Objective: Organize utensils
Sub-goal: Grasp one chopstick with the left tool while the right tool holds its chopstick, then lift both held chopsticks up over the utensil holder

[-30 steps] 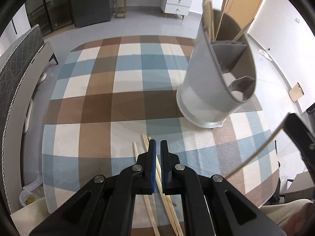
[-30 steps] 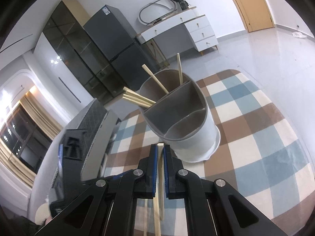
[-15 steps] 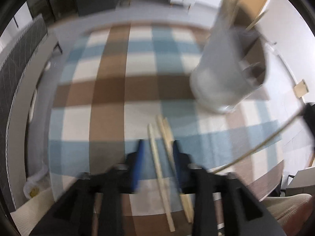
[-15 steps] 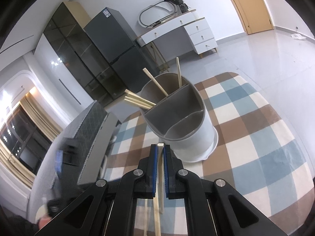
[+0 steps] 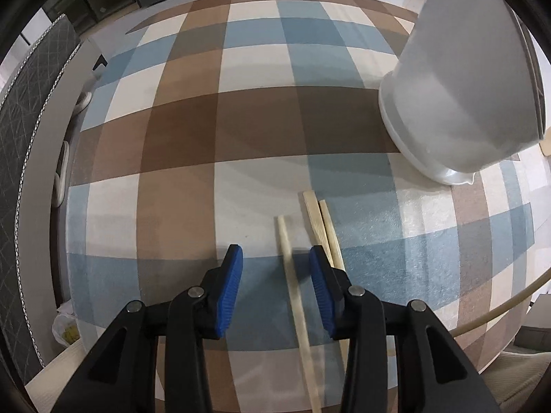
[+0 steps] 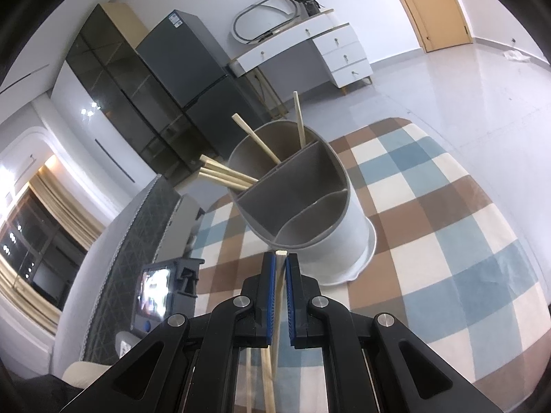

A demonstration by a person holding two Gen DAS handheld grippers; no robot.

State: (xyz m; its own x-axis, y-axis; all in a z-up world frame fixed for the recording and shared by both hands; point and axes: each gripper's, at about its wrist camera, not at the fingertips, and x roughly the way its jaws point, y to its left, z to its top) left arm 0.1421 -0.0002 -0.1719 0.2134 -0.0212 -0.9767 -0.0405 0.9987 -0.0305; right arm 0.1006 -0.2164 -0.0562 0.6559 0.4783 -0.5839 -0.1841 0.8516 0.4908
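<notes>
My left gripper [image 5: 275,253] points down at the checked tablecloth [image 5: 241,120] with its jaws open. One wooden chopstick [image 5: 292,289] lies between its blue pads without touching either. Two more chopsticks [image 5: 323,227] lie just right of the right pad. The grey divided utensil holder [image 5: 461,96] stands at the upper right. My right gripper [image 6: 280,258] is shut on a chopstick [image 6: 279,275], held in front of the holder [image 6: 310,213]. Several chopsticks [image 6: 227,173] stand in the holder's back compartment; its two front compartments look empty.
A grey quilted chair back [image 5: 27,137] stands close along the table's left edge. The chopstick in my right gripper crosses the left wrist view's lower right corner [image 5: 496,313]. A dark fridge [image 6: 186,69] and a white dresser [image 6: 310,48] stand far across the floor.
The left gripper opened from shut and dropped closer to the cloth, so one lying chopstick now sits between its pads. The right gripper has kept still with its chopstick.
</notes>
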